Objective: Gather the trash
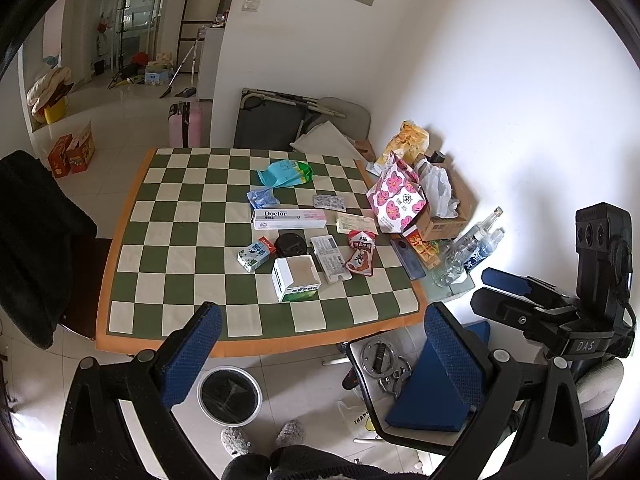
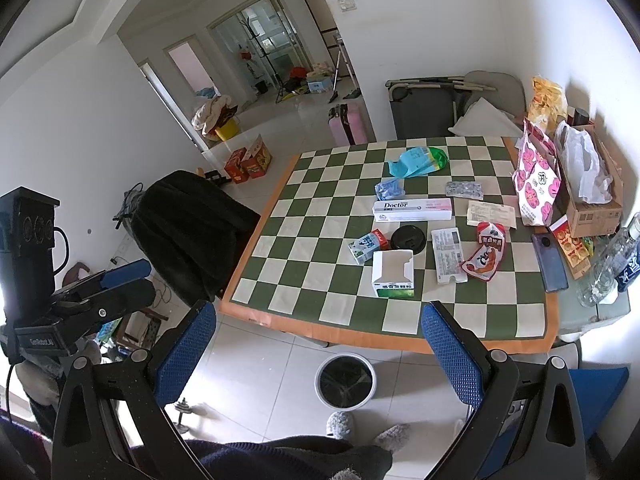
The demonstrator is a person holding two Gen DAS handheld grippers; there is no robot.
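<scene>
Trash is scattered over the checkered table (image 1: 180, 240): an open white-green box (image 1: 296, 278) (image 2: 393, 273), a small milk carton (image 1: 256, 255), a black lid (image 1: 291, 244), a long "Doctor" box (image 1: 288, 218), a red snack wrapper (image 1: 361, 258), a blister pack (image 1: 329, 201) and a teal bag (image 1: 286, 172). A white bin with a black liner (image 1: 229, 396) (image 2: 345, 380) stands on the floor at the table's near edge. My left gripper (image 1: 324, 356) and right gripper (image 2: 320, 352) both hover open and empty above the near edge, left of each other's view.
A dark phone (image 2: 550, 262), clear bottles (image 2: 604, 276), a floral bag (image 2: 536, 184) and a cardboard box (image 2: 592, 208) crowd the table's right side. A black-draped chair (image 2: 192, 228) stands left. A blue seat (image 1: 432, 396) sits below right. Slippered feet (image 1: 262, 438) are by the bin.
</scene>
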